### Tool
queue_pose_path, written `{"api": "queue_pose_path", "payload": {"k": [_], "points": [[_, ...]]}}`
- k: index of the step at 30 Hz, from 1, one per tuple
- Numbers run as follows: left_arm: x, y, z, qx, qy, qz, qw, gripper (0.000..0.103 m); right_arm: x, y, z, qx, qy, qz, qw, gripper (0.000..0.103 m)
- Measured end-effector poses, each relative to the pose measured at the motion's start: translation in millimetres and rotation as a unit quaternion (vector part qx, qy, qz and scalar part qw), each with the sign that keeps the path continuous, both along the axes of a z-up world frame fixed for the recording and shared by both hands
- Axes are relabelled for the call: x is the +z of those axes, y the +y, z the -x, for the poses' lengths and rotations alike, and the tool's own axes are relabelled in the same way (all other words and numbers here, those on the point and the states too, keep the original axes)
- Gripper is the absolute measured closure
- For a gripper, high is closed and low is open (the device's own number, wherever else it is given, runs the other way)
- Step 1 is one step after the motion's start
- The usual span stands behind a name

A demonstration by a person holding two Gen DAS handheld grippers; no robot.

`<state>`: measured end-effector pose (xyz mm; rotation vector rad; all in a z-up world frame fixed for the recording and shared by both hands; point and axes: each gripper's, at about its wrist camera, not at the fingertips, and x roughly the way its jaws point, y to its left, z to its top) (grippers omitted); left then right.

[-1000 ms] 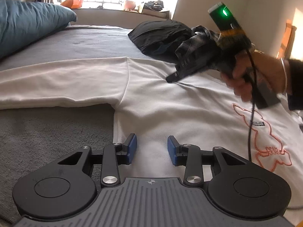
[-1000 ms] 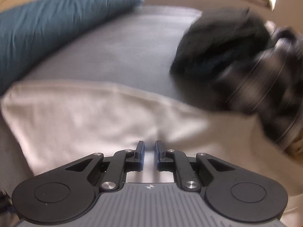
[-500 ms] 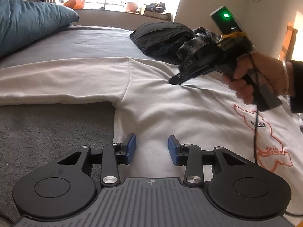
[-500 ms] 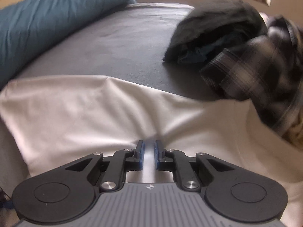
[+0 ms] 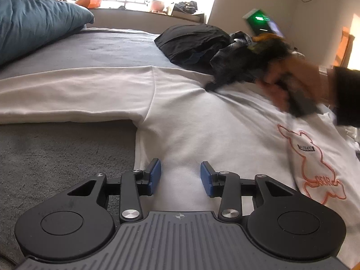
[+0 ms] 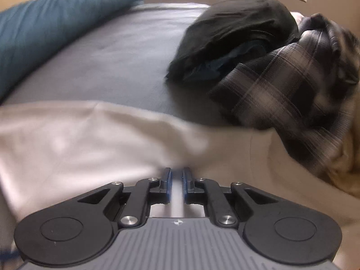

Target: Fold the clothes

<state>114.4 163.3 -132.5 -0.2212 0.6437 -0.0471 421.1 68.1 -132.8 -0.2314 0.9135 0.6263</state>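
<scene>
- Left wrist view: our left gripper [image 5: 180, 175] hangs released over the white shirt [image 5: 202, 121].
- Our right gripper [image 6: 176, 181] is closing, pinching shirt cloth.

White shirt [image 5: 202, 121] with orange outline print; dark plaid garment [image 6: 281, 85].

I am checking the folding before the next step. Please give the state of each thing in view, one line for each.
White sweatshirt: spread flat on the bed, print up, not folded.
Sleeve: stretched straight out sideways.
Left tool: open over the sweatshirt, gripping nothing.
Right tool: nearly shut, closing; pinch of shoulder fabric unclear.
Black garment: crumpled heap.
Plaid garment: crumpled, unfolded.
</scene>
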Motion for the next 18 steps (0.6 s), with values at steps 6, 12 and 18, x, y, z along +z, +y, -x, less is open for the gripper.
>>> {"api": "queue_pose_path", "payload": {"k": [6, 12, 18], "points": [[0.0, -1.7, 2.2, 0.005, -0.003, 0.000, 1.0000, 0.064, 19.7, 6.4, -2.0, -0.004, 0.009, -0.009, 1.000, 0.094], [0.1, -2.4, 1.6, 0.006, -0.001, 0.003, 1.0000, 0.059, 7.5, 30.4, 50.1, 0.091, 0.037, -0.002, 0.995, 0.093], [5.1, -6.4, 6.2, 0.009, -0.004, -0.011, 0.9999, 0.058, 23.3, 7.0, 8.5, -0.029, 0.028, -0.052, 0.998, 0.093]]}}
